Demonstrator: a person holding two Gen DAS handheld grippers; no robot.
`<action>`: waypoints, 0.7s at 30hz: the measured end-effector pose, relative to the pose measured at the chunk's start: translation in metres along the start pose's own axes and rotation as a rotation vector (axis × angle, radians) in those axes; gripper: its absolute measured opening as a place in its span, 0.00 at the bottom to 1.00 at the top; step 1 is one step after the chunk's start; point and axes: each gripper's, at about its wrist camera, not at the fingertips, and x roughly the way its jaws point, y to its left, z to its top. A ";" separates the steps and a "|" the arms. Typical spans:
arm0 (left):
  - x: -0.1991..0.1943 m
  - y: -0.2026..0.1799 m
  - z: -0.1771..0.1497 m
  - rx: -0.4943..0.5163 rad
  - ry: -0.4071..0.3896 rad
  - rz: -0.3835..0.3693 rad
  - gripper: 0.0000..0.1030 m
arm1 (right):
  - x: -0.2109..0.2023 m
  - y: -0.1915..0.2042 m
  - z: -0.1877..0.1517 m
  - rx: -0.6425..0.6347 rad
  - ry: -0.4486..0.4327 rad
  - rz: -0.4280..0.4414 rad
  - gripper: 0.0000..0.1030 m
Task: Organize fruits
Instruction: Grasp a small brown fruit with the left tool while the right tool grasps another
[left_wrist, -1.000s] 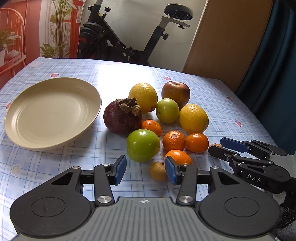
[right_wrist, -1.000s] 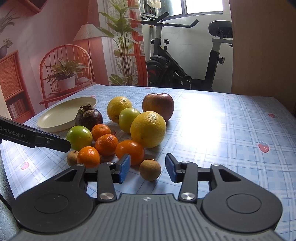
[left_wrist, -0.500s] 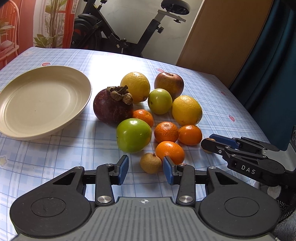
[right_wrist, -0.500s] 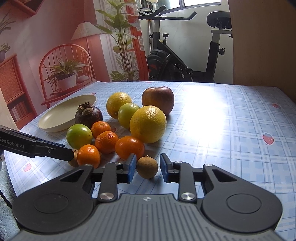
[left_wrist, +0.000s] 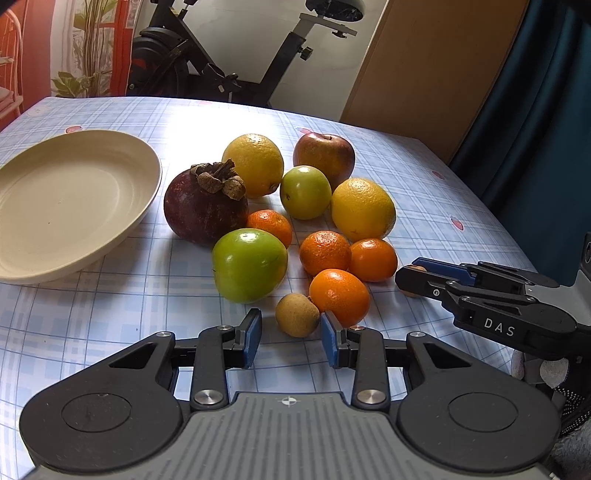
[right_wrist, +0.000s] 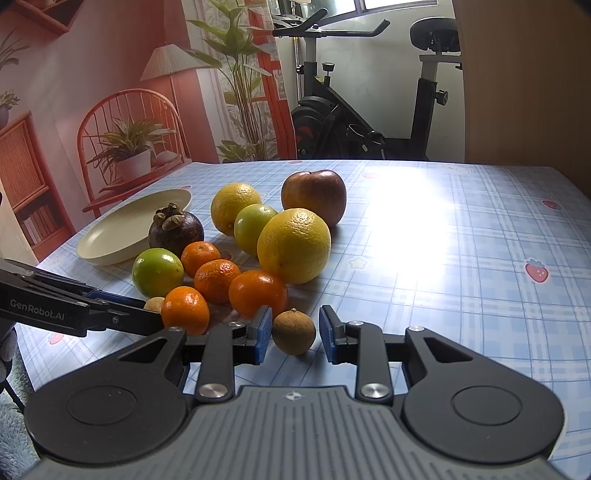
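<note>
1. Checked blue tabletop with an exercise bike behind it; the fruit lies in a cluster ahead of both sets of jaws.
2. Left gripper: its jaws have just been closing and stand narrowly apart. The left longan sits on the tabletop just beyond their tips, between them. A gap shows at the left pad, so it is not gripped.
3. Right gripper: its jaws are closed in on the right longan, a pad at each side, with the fruit resting on the tabletop.
4. Just past the left jaws' right pad, a mandarin touches the left longan. A green apple lies ahead of them to the left.
5. Further ahead of the left jaws sit three more mandarins, a mangosteen, a smaller green fruit, two yellow citrus and a red apple.
6. A cream plate lies far left of the left jaws, beside the mangosteen, with nothing in it.
</note>
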 end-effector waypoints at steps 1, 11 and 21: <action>0.000 0.000 0.000 0.001 -0.001 0.000 0.36 | 0.000 0.000 0.000 0.001 0.000 0.000 0.30; -0.003 -0.004 -0.001 0.054 -0.020 0.009 0.28 | 0.001 -0.001 0.000 0.007 0.005 -0.005 0.30; -0.012 0.006 -0.001 0.026 -0.024 0.066 0.28 | 0.000 -0.003 0.001 0.024 0.003 -0.004 0.31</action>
